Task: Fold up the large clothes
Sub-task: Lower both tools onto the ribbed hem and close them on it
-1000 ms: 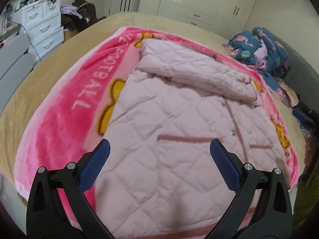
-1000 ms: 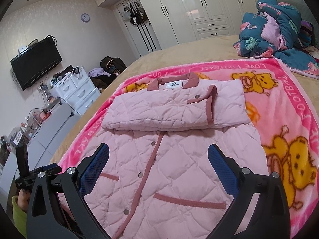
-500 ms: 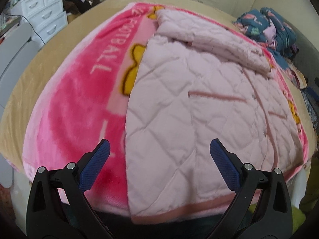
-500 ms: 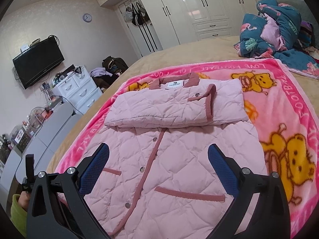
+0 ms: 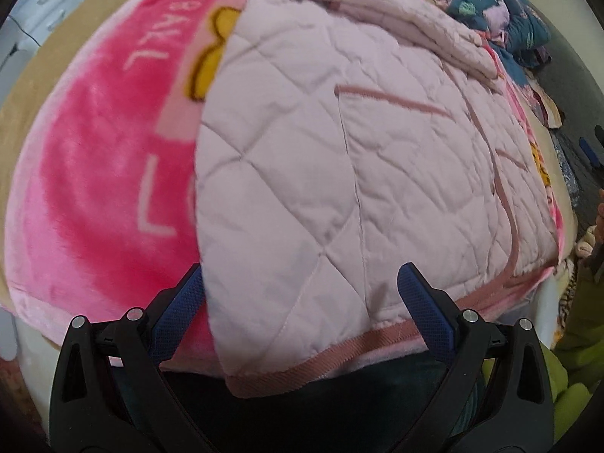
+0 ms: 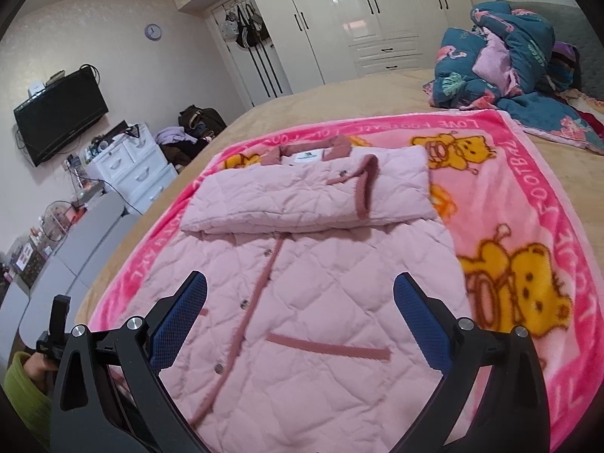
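Observation:
A pale pink quilted jacket [image 6: 313,287] lies front up on a pink cartoon blanket [image 6: 528,196], its sleeves folded across the chest below the collar. In the left wrist view the jacket's [image 5: 339,158] bottom left corner and darker pink hem [image 5: 332,351] hang over the bed edge. My left gripper [image 5: 300,298] is open, with that hem corner lying between its blue pads and touching neither. Open too, my right gripper [image 6: 300,309] hovers above the jacket's lower front, over the button placket and the right pocket trim. It holds nothing.
A heap of teal patterned bedding [image 6: 506,56] lies at the bed's far right. White drawers [image 6: 132,173], a wall TV [image 6: 60,113] and wardrobes [image 6: 358,19] stand beyond the bed. A hand in a green sleeve [image 6: 22,377] holds the left gripper at the bed's near left corner.
My left gripper has dropped and pulled back toward the bed's near edge, so the jacket's hem corner now sits between its fingers. The right gripper has crept slightly forward and stayed open.

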{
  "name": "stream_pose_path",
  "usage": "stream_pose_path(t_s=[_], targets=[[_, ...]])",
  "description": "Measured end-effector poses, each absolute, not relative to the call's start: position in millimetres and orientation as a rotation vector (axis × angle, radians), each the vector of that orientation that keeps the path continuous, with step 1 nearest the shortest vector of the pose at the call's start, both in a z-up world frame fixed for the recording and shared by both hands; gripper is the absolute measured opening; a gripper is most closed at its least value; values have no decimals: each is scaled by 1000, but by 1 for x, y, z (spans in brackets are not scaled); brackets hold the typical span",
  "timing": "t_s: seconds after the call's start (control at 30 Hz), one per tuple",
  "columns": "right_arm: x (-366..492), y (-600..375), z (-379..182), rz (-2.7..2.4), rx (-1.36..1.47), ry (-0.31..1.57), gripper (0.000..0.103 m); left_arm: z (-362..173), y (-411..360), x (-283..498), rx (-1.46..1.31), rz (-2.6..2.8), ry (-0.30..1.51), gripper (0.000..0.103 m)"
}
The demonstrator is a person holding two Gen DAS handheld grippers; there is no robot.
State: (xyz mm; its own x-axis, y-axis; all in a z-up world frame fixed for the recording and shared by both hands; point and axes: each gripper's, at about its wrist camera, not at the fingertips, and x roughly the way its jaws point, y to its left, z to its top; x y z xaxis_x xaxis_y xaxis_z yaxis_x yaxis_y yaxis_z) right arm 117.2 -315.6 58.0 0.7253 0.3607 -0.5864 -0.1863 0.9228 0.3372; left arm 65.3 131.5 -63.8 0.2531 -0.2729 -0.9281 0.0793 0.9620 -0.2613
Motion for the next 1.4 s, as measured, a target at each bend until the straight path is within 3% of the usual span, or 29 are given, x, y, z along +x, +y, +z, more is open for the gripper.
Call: stream_pose_path(t_s=[0.23, 0.57, 0.87, 1.17, 1.27, 1.33, 1.4], targets=[[103, -338, 36, 257, 251, 772, 99, -80, 118, 72, -190, -254, 1381, 94], [75, -372, -14, 206, 242, 958, 99, -81, 106, 80, -226, -232, 1327, 93], [48, -380, -63, 247, 274, 1163, 99, -70, 112, 70, -232, -239, 1261, 60], [25, -370, -91, 333, 348, 1237, 98, -66, 109, 66, -204, -240, 1245, 55], [22, -374, -90, 312, 406, 1192, 86, -66, 110, 65, -211, -235, 1243, 55], [24, -382, -88, 327, 481, 1162, 65, -66, 113, 64, -222, -233, 1245, 55], [25, -387, -80, 349, 498, 1124, 30, -67, 115, 64, -231, -228, 1247, 55]])
